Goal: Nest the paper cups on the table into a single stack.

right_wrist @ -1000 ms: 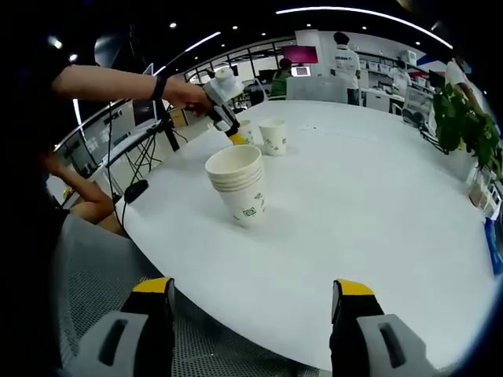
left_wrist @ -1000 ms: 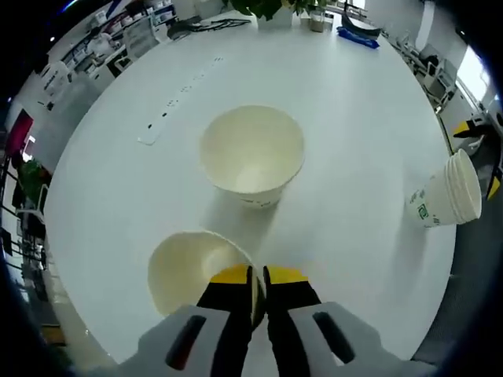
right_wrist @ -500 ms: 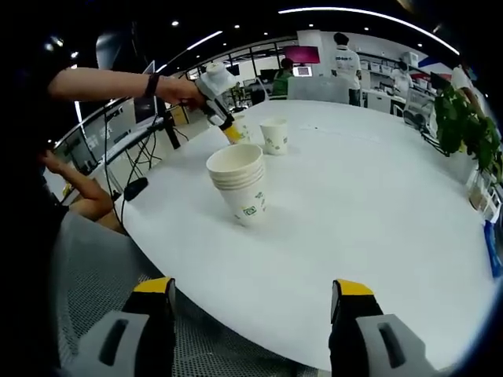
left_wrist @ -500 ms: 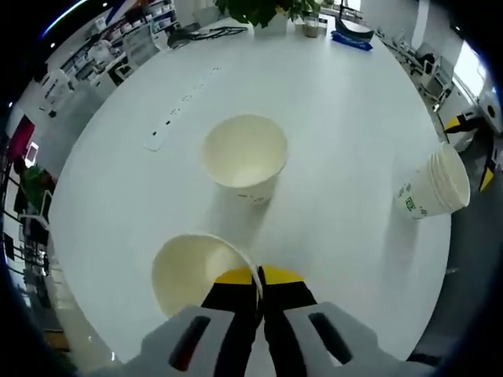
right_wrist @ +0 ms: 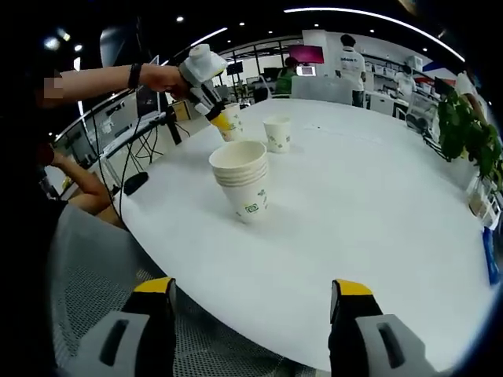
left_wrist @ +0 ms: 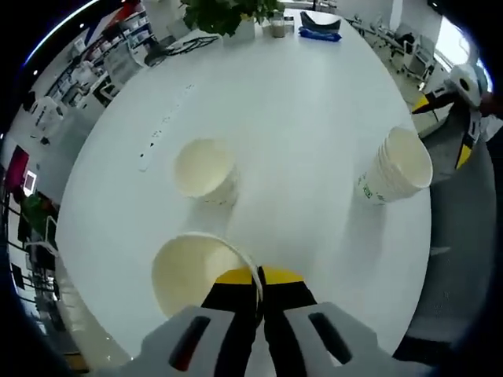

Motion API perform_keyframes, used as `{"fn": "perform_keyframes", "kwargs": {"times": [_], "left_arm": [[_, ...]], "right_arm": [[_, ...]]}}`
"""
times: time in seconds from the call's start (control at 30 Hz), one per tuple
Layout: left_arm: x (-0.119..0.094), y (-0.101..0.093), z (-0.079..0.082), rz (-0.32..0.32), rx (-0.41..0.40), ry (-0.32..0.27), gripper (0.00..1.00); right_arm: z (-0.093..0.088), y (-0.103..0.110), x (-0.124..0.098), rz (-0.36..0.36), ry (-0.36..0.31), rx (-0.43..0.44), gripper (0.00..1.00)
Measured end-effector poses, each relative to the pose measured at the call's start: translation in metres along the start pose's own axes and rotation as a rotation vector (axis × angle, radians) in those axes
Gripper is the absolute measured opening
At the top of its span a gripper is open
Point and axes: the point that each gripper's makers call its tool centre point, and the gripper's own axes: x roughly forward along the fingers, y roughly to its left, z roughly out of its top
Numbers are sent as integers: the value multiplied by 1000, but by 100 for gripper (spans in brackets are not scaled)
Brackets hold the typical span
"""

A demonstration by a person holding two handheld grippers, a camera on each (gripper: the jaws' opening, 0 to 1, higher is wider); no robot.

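Observation:
My left gripper (left_wrist: pixel 259 276) is shut on the rim of a white paper cup (left_wrist: pixel 189 271) and holds it above the round white table (left_wrist: pixel 314 110). Below it a single cup (left_wrist: pixel 204 169) stands upright. A stack of nested cups (left_wrist: pixel 393 166) stands near the table's right edge. In the right gripper view the stack (right_wrist: pixel 242 182) is in the middle, the single cup (right_wrist: pixel 277 133) behind it. A hand holds the left gripper (right_wrist: pixel 222 120) with its cup (right_wrist: pixel 233 130) above the far side. My right gripper (right_wrist: pixel 251 290) is open, off the table's near edge, with nothing in it.
A potted plant (left_wrist: pixel 224 14) and a blue item (left_wrist: pixel 318 14) sit at the table's far end. A socket strip (left_wrist: pixel 145 149) lies left of the single cup. A mesh chair (right_wrist: pixel 86 290) stands under my right gripper. People (right_wrist: pixel 346 59) stand far behind.
The left gripper has risen with its cup, so the single cup looks smaller and farther below. The stack has come further into the left gripper view. The right gripper has stayed put.

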Motion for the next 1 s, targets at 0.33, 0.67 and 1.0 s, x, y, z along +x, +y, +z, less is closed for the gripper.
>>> {"fn": "perform_keyframes", "kwargs": {"times": [0.33, 0.67, 1.0], "left_arm": [[-22, -38, 28, -23, 73, -38, 0], [-42, -69, 56, -39, 149, -63, 0], [-58, -91, 83, -65, 204, -103, 0]], "right_arm": [[4, -2, -2, -3, -22, 9, 81], [8, -2, -3, -4, -44, 16, 81], [9, -1, -3, -3, -57, 13, 81]]}}
